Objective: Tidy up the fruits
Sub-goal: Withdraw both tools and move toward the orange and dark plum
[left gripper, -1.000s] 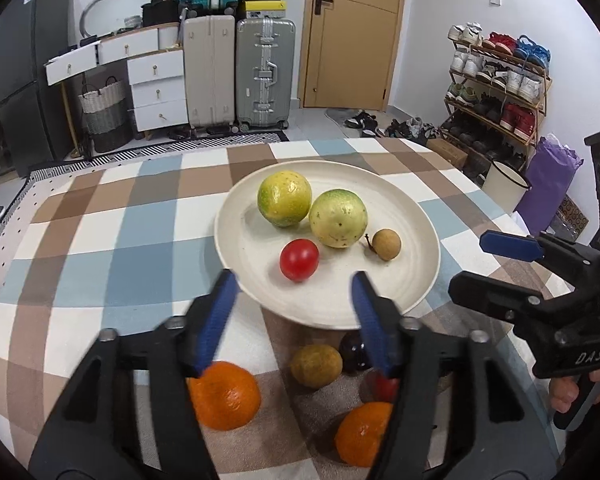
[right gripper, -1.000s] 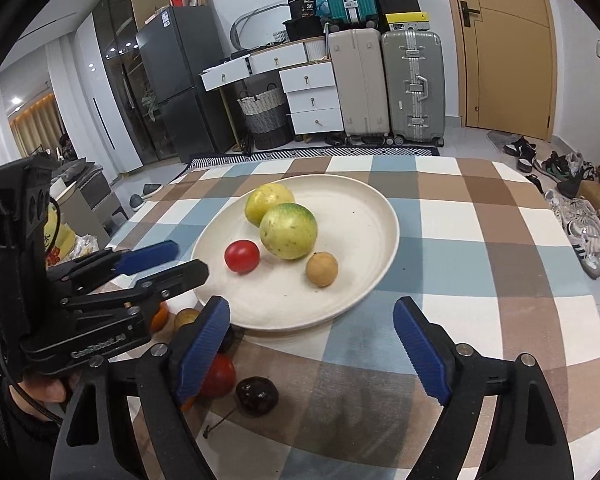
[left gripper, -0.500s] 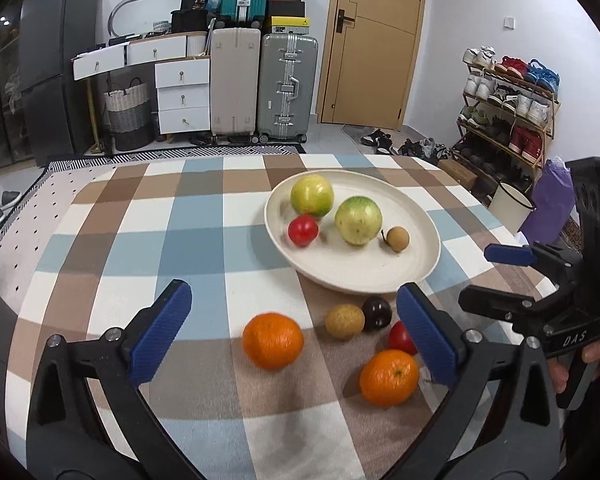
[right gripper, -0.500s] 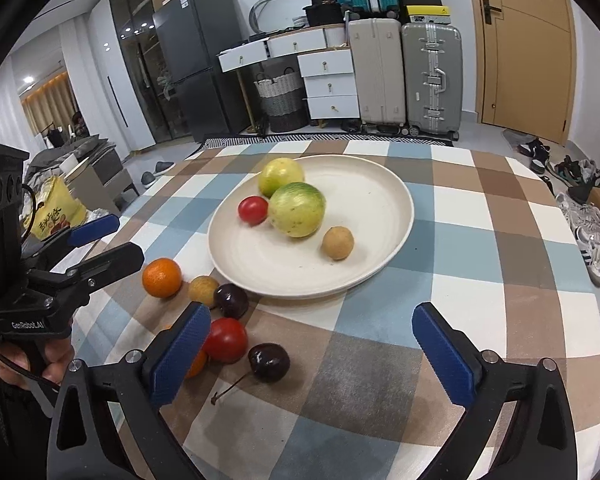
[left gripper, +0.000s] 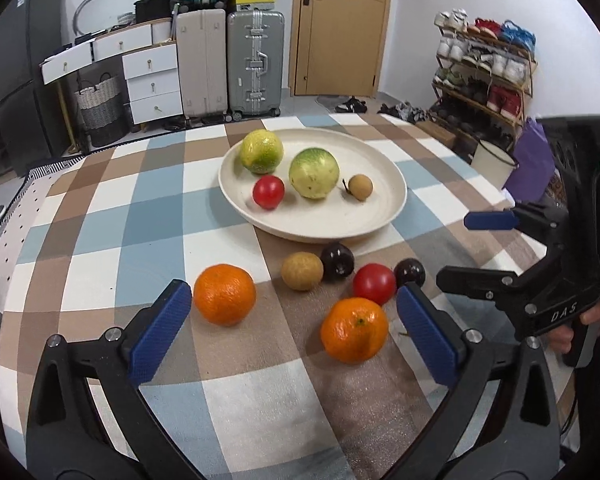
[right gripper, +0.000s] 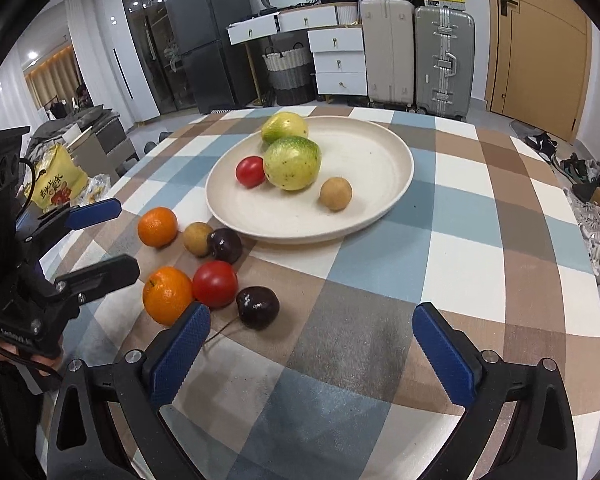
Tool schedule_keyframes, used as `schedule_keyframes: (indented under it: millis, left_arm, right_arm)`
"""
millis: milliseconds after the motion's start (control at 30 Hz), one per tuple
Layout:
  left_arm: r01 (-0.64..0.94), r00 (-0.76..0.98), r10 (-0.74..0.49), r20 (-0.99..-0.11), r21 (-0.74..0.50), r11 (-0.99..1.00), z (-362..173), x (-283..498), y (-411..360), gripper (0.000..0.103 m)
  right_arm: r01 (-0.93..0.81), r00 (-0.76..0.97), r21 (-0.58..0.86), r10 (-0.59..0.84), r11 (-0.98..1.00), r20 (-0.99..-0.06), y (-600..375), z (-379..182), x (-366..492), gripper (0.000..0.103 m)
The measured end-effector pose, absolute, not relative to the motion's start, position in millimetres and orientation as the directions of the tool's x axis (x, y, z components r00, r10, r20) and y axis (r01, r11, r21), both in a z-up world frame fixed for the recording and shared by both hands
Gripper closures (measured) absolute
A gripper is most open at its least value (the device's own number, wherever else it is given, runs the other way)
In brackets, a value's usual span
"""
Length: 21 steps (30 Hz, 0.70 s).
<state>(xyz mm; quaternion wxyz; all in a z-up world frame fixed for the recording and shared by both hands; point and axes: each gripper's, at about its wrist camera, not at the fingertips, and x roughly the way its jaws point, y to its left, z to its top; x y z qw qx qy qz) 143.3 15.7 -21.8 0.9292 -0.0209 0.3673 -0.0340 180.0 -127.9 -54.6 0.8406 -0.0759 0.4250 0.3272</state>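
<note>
Place: a lived-in home, a dining corner near the entrance.
Table: checked tablecloth [left gripper: 100,240] with a plate [left gripper: 380,216] of fruit.
Storage: suitcases [left gripper: 256,64], white drawers [left gripper: 152,80], a woven basket [left gripper: 100,100].
Entrance: wooden door [left gripper: 340,28], shoe rack [left gripper: 484,72] full of shoes.
Appliance: dark fridge [right gripper: 204,36].

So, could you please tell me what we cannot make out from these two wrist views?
- Left wrist view: the orange near the left gripper covers the lower part of the red tomato.
- Right wrist view: the green-yellow fruit hides the lower half of the yellow-green fruit behind it on the plate.
- Right wrist view: the right gripper finger covers the orange's lower edge.
</note>
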Motion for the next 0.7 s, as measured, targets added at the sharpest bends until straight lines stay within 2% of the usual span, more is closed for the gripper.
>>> schedule_keyframes:
  millis: [433, 500, 700]
  left_arm:
    - [0.14, 0.668, -0.169, -0.724, -0.101, 0.985, -33, 146, 5, 0.001]
    - [0.149, 0.664, -0.169, -0.728, -0.092, 0.985, -34, 146, 3, 0.003]
    - [0.184, 0.653, -0.208, -0.728, -0.113, 0.976, -33, 144, 2, 0.019]
  right_arm:
    - [-0.636, 0.396, 0.117, 0.453, 0.763, -0.799, -113, -70, 178, 0.0]
    - [-0.638, 0.397, 0.115, 0.454, 0.761, -0.798, -112, -69, 178, 0.001]
    - [-0.632, 0.408, 0.118, 0.458, 0.766, -0.79, -110, -68, 179, 0.001]
